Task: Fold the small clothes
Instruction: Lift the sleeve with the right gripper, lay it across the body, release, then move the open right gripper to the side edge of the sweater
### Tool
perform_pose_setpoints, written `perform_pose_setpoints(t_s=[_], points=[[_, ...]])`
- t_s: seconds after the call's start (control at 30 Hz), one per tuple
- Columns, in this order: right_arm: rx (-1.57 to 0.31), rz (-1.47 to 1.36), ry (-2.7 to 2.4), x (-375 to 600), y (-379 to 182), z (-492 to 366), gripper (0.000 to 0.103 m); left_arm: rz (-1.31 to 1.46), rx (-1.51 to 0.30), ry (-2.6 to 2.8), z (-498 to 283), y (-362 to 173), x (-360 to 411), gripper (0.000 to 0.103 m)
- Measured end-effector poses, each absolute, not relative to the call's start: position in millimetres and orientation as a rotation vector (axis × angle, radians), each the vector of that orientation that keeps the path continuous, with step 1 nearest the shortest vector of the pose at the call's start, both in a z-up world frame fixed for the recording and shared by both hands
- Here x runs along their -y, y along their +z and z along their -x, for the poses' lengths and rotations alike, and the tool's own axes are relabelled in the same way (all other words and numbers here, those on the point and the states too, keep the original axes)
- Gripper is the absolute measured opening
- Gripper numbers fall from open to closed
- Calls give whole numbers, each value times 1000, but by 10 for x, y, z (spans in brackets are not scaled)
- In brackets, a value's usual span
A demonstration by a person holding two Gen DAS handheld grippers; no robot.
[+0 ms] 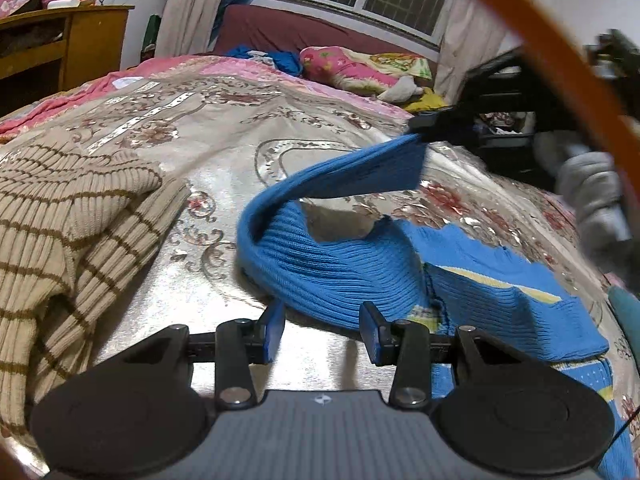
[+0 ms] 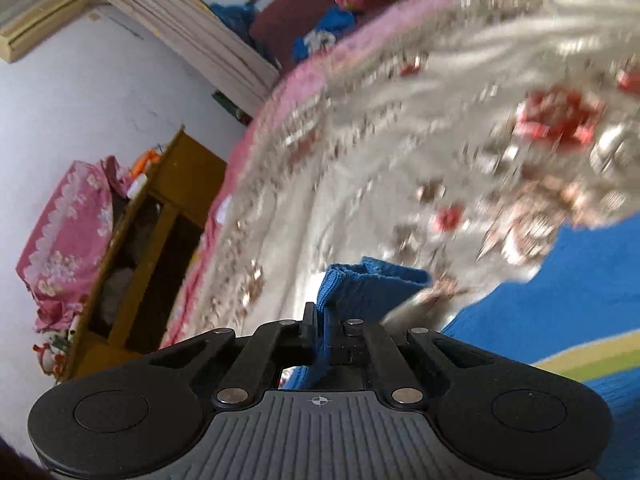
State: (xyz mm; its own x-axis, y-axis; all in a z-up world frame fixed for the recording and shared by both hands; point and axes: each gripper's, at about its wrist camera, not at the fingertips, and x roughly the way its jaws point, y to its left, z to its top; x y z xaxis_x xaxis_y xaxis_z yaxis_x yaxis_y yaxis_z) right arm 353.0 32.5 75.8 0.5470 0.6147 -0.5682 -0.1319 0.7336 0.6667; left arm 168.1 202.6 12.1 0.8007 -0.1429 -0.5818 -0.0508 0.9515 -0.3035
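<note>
Blue ribbed knit, a small sweater with pale yellow stripes, lies spread on the bed, over a shiny silver-beige bedspread patterned with red flowers. One sleeve of it is raised off the bed and arcs up toward the right tool, whose fingers are clamped tight on the cuff; in the right wrist view the blue fabric sticks out beyond the closed fingertips and also bunches behind them. That view is blurred, with the bedspread streaked.

The left tool sits low over the bed just in front of the sweater's shoulder fold. Its jaws stand partly apart with bare bedspread between them; the right finger is at the knit's edge, and whether it touches I cannot tell. It holds nothing.

To the left lies a beige sweater with brown stripes, well apart from the blue one. An orange cable crosses the upper right of the left wrist view.
</note>
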Motion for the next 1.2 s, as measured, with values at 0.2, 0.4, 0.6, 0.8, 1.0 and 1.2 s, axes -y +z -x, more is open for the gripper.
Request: perform_pose_setpoints(t_s=[0.2,0.4,0.6,0.8,1.0,1.2], points=[[-800,-586,419,295,1160,-3326,3,284,-641,-83,-1690,131,-1912,46],[-717,-573,353,990,1438,-2919,3,233,-633,-134,-1649,153,-1738,46],[-705,-497,211,1654,1287,-2475,3,177,-645,-189,-1613,136,-1531,46],[-838,-531,81,2105,612,-2284,5,125,-652,-219,-1563,119,-1367,46],[-905,-585,88,2220,337,-2088,11,110,-667,-240,-1572,84,-1304,46],[-851,-516,62,2336,458,-2044,15,122,-679,-229,-1577,39,-1306,46]])
